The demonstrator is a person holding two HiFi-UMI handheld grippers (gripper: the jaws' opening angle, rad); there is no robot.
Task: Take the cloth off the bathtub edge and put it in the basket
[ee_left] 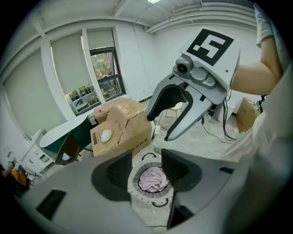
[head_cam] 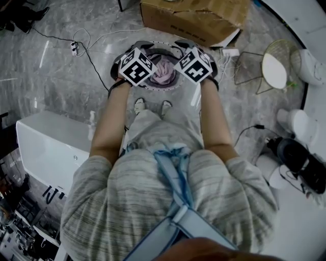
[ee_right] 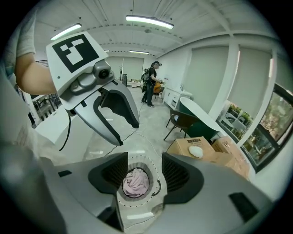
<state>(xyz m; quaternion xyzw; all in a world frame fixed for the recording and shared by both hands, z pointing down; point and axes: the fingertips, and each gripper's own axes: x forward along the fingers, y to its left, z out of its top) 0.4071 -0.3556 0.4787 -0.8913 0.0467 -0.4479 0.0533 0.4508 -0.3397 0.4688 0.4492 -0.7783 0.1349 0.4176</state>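
Grey jaws of the left gripper [ee_left: 146,170] and right gripper [ee_right: 144,171] stand partly apart and empty, side by side at the head view's upper middle. Below them, framed in each gap, the pink cloth [head_cam: 164,71] lies bunched inside the round basket [head_cam: 168,87] on the floor.

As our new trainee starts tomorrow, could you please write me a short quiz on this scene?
1. True or false: the pink cloth lies inside the basket.
2. The left claw and the right claw are both: A) open and empty, B) shut on the cloth, C) shut on a cable.
3. What large brown thing stands on the floor beyond the basket?

Key: 1 true; 2 A; 3 the cardboard box.
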